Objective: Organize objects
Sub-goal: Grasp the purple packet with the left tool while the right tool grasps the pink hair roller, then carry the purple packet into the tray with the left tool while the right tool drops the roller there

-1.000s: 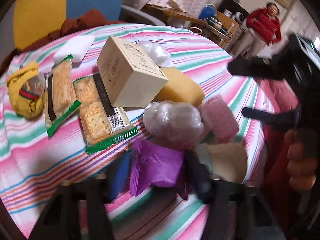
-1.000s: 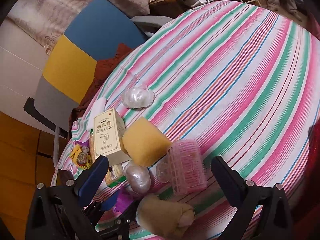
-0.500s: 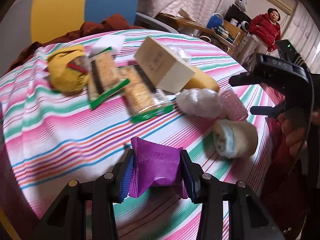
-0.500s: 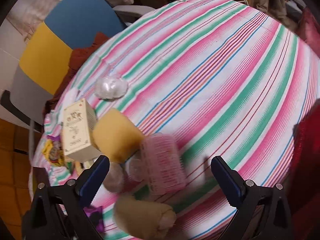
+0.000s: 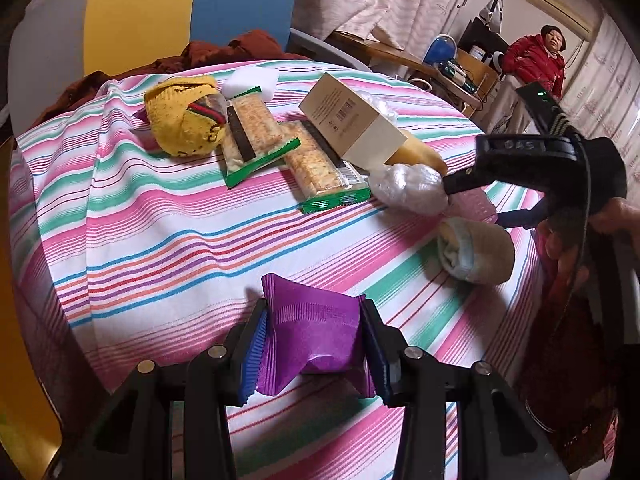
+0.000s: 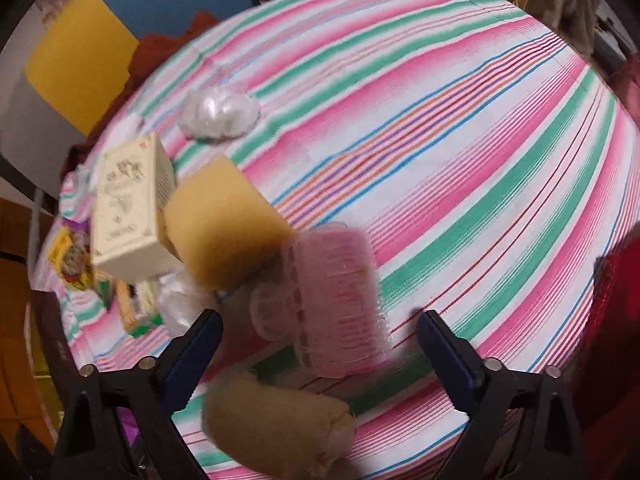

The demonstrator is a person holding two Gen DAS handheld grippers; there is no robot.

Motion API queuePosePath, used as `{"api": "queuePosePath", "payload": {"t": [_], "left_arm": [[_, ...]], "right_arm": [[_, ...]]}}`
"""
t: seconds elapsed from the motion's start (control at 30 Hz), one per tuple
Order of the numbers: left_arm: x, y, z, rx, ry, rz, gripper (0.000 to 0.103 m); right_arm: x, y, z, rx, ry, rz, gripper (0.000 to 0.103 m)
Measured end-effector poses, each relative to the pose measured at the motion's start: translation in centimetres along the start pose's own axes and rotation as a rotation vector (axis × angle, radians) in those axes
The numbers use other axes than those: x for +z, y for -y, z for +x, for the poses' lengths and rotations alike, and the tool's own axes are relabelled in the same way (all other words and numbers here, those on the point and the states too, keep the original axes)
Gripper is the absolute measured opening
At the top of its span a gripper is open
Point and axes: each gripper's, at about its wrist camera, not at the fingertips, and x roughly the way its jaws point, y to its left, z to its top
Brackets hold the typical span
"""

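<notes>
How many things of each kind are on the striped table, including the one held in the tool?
Cracker packs: 2
Clear wrapped bundles: 2
Sponges, yellow and white: 2
Cloth rolls, yellow knit and beige: 2
Purple packet, in left tool: 1
Cream box: 1
Pink roller: 1
Total: 11

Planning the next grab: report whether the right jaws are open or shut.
Open. The right gripper has its jaws spread wide around the pink hair roller, touching neither side.
</notes>
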Motion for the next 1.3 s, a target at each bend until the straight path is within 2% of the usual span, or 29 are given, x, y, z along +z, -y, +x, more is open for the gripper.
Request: {"api": "queuePosePath", "payload": {"t": [0.07,0.1,0.13,0.3,0.37,0.43,0.57,0.67,0.83,0.9,0.97,1.07,1.3], "left_arm": [[0.0,0.0,0.0,0.003,0.000,0.007,0.044],[0.0,0.1,0.0,0.004,0.001,0.009,0.044],[0.1,0.1,0.0,0.004,0.002,0.010,0.044],[-0.1,0.0,-0.2,0.013,0.006,0.019,0.044],[-0.2,-0.1,-0.5,0.008,0.011,0.014,0.044],[-0.3,-0.1,-1.0,0.004,0.024,0.013,0.044],[-0.3,0.1,-3.1,-0.008,0.075,0.015,0.044],[-0.3,-0.5,-6.0,-0.002,0.137,-0.001,0.044],[-0.3,-3.7,-10.9,0.049,0.244,-0.091,0.044],[-0.7,-5.4,-12.7,0.080,0.279,-0.133,0.044],[-1.3,-7.7,-14.7,0.131,0.312,-0.193,0.044],[-2.3,-11.3,-16.8,0.207,0.344,-0.270,0.045],[-5.0,-19.8,-20.3,0.390,0.372,-0.437,0.046]], "right_arm": [[0.0,-0.2,0.2,-0.033,0.003,-0.012,0.086],[0.0,-0.2,0.0,-0.041,0.012,-0.012,0.073],[0.0,-0.1,-0.1,-0.048,0.022,-0.007,0.065],[0.1,0.7,-1.2,-0.017,0.076,0.024,0.065],[0.2,1.3,-2.3,0.012,0.131,0.051,0.065],[0.1,2.1,-3.4,0.056,0.191,0.082,0.065],[-0.6,3.7,-6.7,0.216,0.356,0.120,0.065],[-1.1,3.1,-8.2,0.276,0.387,0.068,0.065],[-3.2,-3.2,-11.2,0.359,0.413,-0.102,0.065],[-4.8,-6.5,-12.4,0.409,0.398,-0.197,0.065],[-6.1,-11.4,-12.6,0.446,0.371,-0.295,0.065],[-8.0,-17.8,-11.8,0.498,0.307,-0.412,0.065],[-12.6,-29.9,-8.0,0.516,0.172,-0.610,0.065]]}}
